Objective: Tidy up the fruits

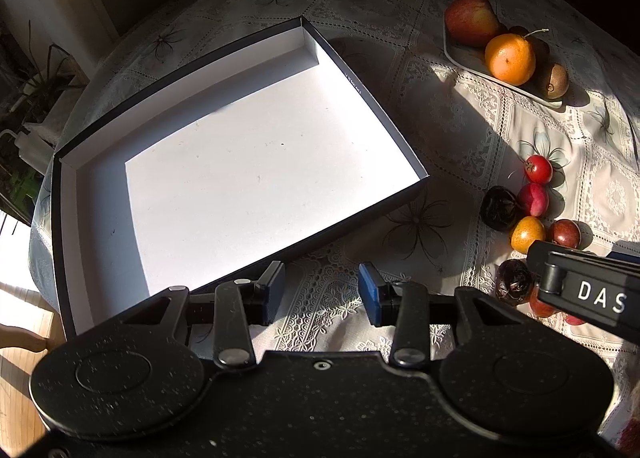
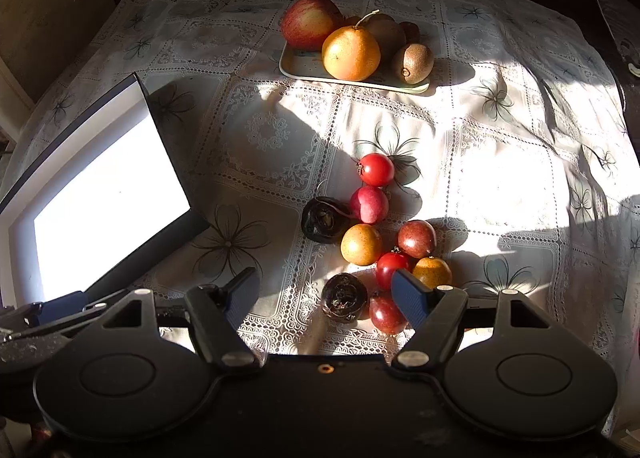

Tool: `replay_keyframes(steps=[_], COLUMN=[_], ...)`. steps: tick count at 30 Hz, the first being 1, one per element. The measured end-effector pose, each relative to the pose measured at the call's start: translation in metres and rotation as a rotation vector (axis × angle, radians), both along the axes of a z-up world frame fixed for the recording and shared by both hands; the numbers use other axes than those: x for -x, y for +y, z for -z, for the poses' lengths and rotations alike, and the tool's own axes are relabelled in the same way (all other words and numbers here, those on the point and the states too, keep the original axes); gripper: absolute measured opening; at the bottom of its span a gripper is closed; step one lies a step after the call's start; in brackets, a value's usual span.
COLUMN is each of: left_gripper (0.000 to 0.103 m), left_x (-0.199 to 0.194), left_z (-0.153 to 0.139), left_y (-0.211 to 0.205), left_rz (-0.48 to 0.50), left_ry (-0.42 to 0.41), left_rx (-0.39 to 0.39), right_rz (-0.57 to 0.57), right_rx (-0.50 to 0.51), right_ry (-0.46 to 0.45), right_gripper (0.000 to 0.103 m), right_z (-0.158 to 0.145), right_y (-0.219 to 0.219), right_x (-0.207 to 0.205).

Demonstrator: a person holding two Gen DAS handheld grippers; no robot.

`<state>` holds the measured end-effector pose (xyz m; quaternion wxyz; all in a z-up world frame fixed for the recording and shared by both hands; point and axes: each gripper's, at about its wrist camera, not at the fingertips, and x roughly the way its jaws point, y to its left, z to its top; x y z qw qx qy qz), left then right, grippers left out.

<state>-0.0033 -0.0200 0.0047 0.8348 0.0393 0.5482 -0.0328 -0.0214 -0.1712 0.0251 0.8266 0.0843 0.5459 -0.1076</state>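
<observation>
- While sunlight falls across the lace cloth (image 2: 280, 129) on the desk, a cluster of small fruits (image 2: 376, 234) lies loose on it: red, yellow, purple and two dark wrinkled ones, most of them touching a neighbour.
- Nearest the right tool (image 2: 328, 294) sit a dark wrinkled fruit (image 2: 345, 297) and a purple-red one (image 2: 386, 312); its blue-padded fingers (image 2: 410, 298) stand wide apart above them, with nothing between the pads.
- Farther back, a pale tray (image 2: 304, 67) carries an apple (image 2: 310, 21), an orange (image 2: 351, 53) and a kiwi (image 2: 413, 62), with more fruit half hidden behind them.
- To the left of the loose fruits lies a shallow box (image 1: 360, 89), dark outside and white inside, set at an angle on the cloth; nothing shows on its white floor.
- Over the cloth at the box's near corner the left tool (image 1: 322, 290) hangs, also spread wide and holding nothing, its pads (image 1: 370, 294) clear of the box.
- At the left edge of the left wrist view, beyond the desk, are a leafy plant (image 1: 36, 77) and a strip of wooden floor (image 1: 16, 398).
</observation>
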Motion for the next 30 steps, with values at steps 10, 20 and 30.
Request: replay_keyframes(steps=[10, 20, 30], left_gripper=[0.049, 0.049, 0.049], left_x=[0.009, 0.011, 0.004], left_z=[0.003, 0.012, 0.024], left_y=[-0.049, -0.094, -0.120], left_rz=[0.112, 0.192, 0.180], left_ry=[0.018, 0.072, 0.139], left_rx=[0.021, 0.070, 0.125], right_rz=[0.074, 0.163, 0.155], right_rx=[-0.069, -0.093, -0.174], right_ry=[0.032, 0.100, 0.141], right_gripper=[0.077, 0.073, 0.071], right_z=[0.002, 0.027, 0.052], right_y=[-0.056, -0.110, -0.129], right_x=[0.015, 0.027, 0.032])
